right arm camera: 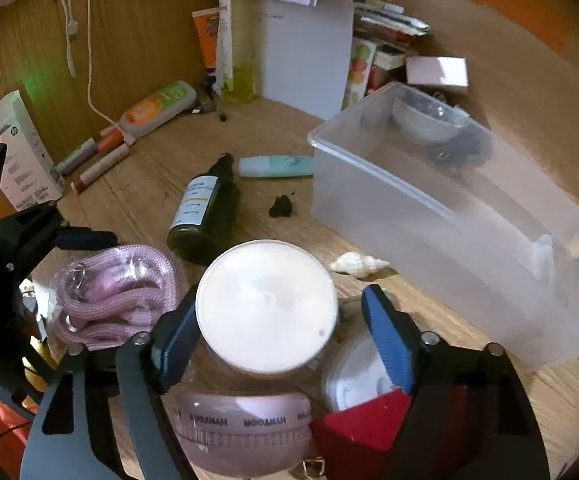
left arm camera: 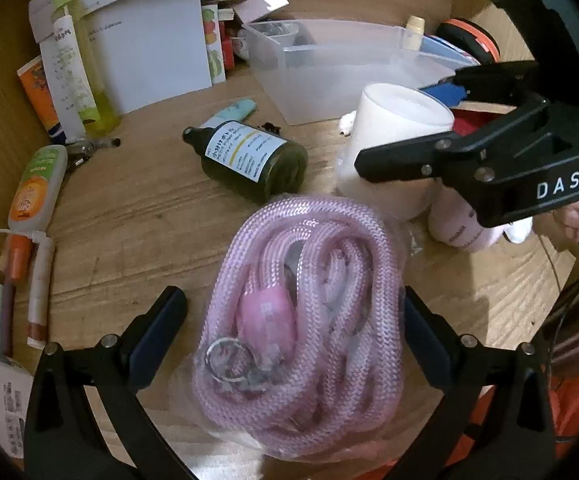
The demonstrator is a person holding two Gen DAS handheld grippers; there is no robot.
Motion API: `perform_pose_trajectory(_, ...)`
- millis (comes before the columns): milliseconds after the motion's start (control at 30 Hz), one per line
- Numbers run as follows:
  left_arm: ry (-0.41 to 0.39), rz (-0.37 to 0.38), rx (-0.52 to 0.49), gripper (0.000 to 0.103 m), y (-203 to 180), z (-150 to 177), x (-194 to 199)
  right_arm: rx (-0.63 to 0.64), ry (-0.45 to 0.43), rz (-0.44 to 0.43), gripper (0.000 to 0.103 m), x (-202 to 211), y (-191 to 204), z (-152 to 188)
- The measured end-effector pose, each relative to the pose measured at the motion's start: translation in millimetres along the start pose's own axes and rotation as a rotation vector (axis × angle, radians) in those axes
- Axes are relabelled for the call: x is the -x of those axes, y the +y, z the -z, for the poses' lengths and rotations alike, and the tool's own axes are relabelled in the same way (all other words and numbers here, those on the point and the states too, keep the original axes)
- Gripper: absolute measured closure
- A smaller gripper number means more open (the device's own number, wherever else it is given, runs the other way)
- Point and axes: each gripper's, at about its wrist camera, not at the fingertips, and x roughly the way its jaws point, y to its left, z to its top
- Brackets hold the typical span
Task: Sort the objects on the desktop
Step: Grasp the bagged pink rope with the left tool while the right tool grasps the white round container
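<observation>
A coiled pink rope in a clear bag [left arm camera: 297, 320] lies on the wooden desk between the fingers of my left gripper [left arm camera: 291, 300], which stands wide open with a gap showing on the left side. The same rope [right arm camera: 117, 296] appears at the left of the right wrist view. My right gripper [right arm camera: 281, 296] straddles a white round jar [right arm camera: 267, 306]. Its left pad [right arm camera: 177, 332] sits at the jar's edge and its right pad [right arm camera: 385, 340] stands a little off it. Seen from the left wrist, the right gripper [left arm camera: 393, 124] reaches around that jar [left arm camera: 397, 120].
A clear plastic bin [right arm camera: 429, 216] stands to the right. A dark green bottle [right arm camera: 205, 208], a teal tube [right arm camera: 275, 166], a black clip [right arm camera: 281, 206] and a seashell [right arm camera: 359, 264] lie mid-desk. A pink jar [right arm camera: 245, 428] and a red box [right arm camera: 361, 420] sit close below. Tubes, markers and papers line the back.
</observation>
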Motion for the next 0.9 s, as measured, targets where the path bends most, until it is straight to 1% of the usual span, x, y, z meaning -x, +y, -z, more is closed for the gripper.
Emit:
perform_pose_trajectory(33,-0.006,0.000,0.003,0.002,0,0,0,0.000,0.000,-0.011,0.034,-1,0,0)
perform_pose_trajectory(67,-0.014,-0.002,0.005,0.004,0,-1,0,0.004,0.003,-0.020,0.040,-3,0,-1)
perform_pose_trajectory(100,-0.024,-0.003,0.006,0.010,1,-2,1,0.004,0.005,-0.034,0.043,-4,1,-1)
perform_pose_trajectory(133,-0.032,-0.003,0.005,0.021,1,-2,2,0.004,0.012,-0.055,0.048,-5,2,-1)
perform_pose_trajectory(167,-0.038,-0.001,0.003,0.025,1,-3,3,0.003,0.011,-0.056,0.048,-6,3,-1)
perform_pose_trajectory(200,-0.038,-0.001,0.005,0.027,2,-4,4,0.005,0.008,-0.052,0.048,-6,4,0)
perform_pose_trajectory(300,-0.056,-0.002,0.011,0.030,2,-2,4,0.000,-0.001,-0.050,0.049,-4,5,2)
perform_pose_trajectory(333,-0.060,-0.002,0.017,0.032,2,-2,5,-0.005,-0.003,-0.050,0.049,-4,5,2)
perform_pose_trajectory(400,-0.065,0.002,0.027,0.034,3,-1,6,-0.008,-0.008,-0.050,0.049,-3,6,4)
perform_pose_trajectory(567,-0.089,0.007,0.074,0.035,8,1,10,-0.024,-0.033,-0.066,0.049,4,5,6)
perform_pose_trajectory(767,-0.158,0.010,0.095,0.036,5,-2,24,-0.038,-0.092,-0.069,0.049,24,5,1)
perform_pose_trajectory(900,-0.197,0.033,0.127,0.036,6,-9,32,-0.049,-0.140,-0.062,0.049,40,2,-4)
